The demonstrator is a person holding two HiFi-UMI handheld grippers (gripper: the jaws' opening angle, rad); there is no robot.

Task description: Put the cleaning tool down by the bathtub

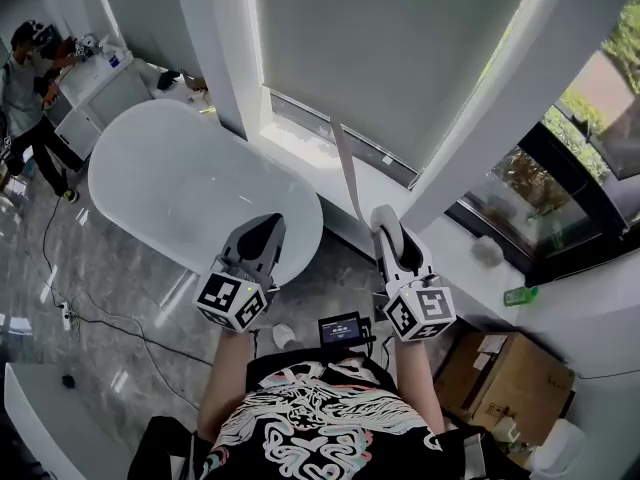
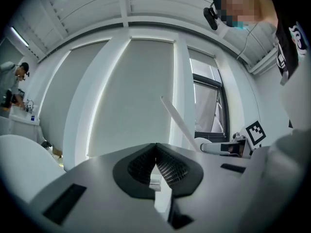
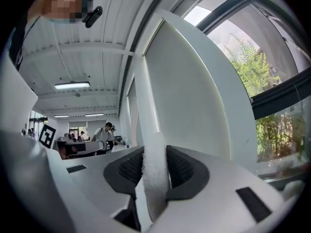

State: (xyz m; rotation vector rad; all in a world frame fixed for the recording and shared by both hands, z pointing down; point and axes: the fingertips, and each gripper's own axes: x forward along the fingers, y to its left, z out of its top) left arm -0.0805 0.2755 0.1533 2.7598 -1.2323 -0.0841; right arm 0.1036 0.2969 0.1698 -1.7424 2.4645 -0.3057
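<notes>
The right tongs [image 1: 385,218] pinch the long, flat, white cleaning tool [image 1: 345,168] near its lower end. In the right gripper view the ribbed black pads press on a fuzzy white strip of it from both sides [image 3: 154,174]. The left tongs [image 1: 265,230] are pressed together with nothing between them, their pads meeting at the tips [image 2: 155,166]. In the head view the tool's long axis rises from the right tongs towards eleven o'clock, in front of the pale window blind, so it is held in the air and touches no surface. The white oval bathtub [image 1: 190,183] lies at about ten o'clock from the right tongs, with its near end just past the left tongs. The left hand is therefore the nearer one, though the right carries the tool. Setting it down probably means swinging the right tongs leftward and lowering towards the grey polished floor [image 1: 150,318] beside the tub. The only print is the black-and-white square markers on the gripper cubes. Text on the small dark screen [image 1: 340,328] at six o'clock is too small to read.
</notes>
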